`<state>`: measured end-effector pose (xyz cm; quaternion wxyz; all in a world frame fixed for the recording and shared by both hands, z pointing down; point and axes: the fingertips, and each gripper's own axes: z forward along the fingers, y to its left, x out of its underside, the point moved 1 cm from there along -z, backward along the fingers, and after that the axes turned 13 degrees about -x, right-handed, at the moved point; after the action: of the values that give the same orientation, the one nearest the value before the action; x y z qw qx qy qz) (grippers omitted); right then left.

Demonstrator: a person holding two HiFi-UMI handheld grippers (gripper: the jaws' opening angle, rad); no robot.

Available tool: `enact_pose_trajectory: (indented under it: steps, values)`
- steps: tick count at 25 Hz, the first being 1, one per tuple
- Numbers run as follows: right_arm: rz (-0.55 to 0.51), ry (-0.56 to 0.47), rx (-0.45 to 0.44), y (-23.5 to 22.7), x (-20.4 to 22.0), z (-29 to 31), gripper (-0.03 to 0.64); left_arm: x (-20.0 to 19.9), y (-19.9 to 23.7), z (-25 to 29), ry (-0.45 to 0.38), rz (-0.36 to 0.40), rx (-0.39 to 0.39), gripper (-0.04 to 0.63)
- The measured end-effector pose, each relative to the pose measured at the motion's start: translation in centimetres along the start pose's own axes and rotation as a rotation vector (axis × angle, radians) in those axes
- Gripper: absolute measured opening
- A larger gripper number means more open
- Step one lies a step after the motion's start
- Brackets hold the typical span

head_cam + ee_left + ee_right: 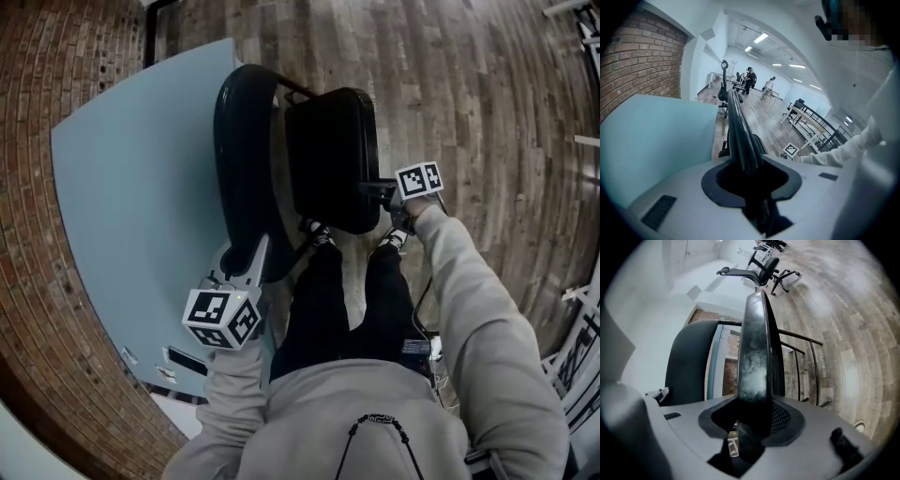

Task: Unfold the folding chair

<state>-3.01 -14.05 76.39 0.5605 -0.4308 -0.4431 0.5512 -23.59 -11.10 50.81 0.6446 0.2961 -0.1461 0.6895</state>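
From the head view, the black folding chair stands on edge in front of my legs. Its curved backrest (239, 159) is on the left and its padded seat (333, 155) on the right. My left gripper (246, 267) is shut on the backrest's near rim; in the left gripper view that glossy rim (740, 136) runs straight out from the left gripper (751, 174). My right gripper (380, 190) is shut on the seat's right edge. In the right gripper view the seat edge (757, 352) fills the right gripper (752, 423), with the thin black frame tubes (806, 366) behind it.
A light blue panel (141, 187) leans against the brick wall (56, 56) just left of the chair. Wood floor (469, 75) spreads beyond and to the right. An office chair (761, 268) stands far off, and tables (811, 122) and people are down the room.
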Motion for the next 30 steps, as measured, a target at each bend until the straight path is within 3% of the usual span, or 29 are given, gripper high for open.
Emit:
enact_pose_trajectory:
  steps: [5,9,13,15,19,25,30]
  values:
    - [0.009,-0.056,-0.108,-5.9,0.6,-6.1,0.152,1.1,-4.1,2.0,0.025,0.034,0.013,0.112]
    - [0.025,-0.084,-0.303,-9.0,0.6,-9.0,0.153,2.3,-6.4,3.8,0.037,0.007,0.028,0.112]
    - [0.017,-0.06,-0.369,-14.1,1.0,-12.4,0.155,3.9,-7.9,5.6,0.066,-0.017,0.07,0.121]
    - [0.015,-0.082,-0.408,-16.4,1.0,-13.6,0.16,4.7,-8.0,6.6,0.084,-0.059,0.094,0.121]
    - [-0.008,-0.126,-0.484,-20.4,1.4,-15.3,0.161,6.1,-7.3,8.0,0.138,-0.245,0.189,0.141]
    - [0.001,-0.12,-0.559,-24.7,2.5,-15.9,0.161,8.5,-3.9,9.6,0.211,-0.339,0.175,0.128]
    - [0.014,-0.182,-0.587,-28.8,2.7,-16.8,0.172,10.1,-1.7,11.6,0.218,-0.357,0.142,0.123]
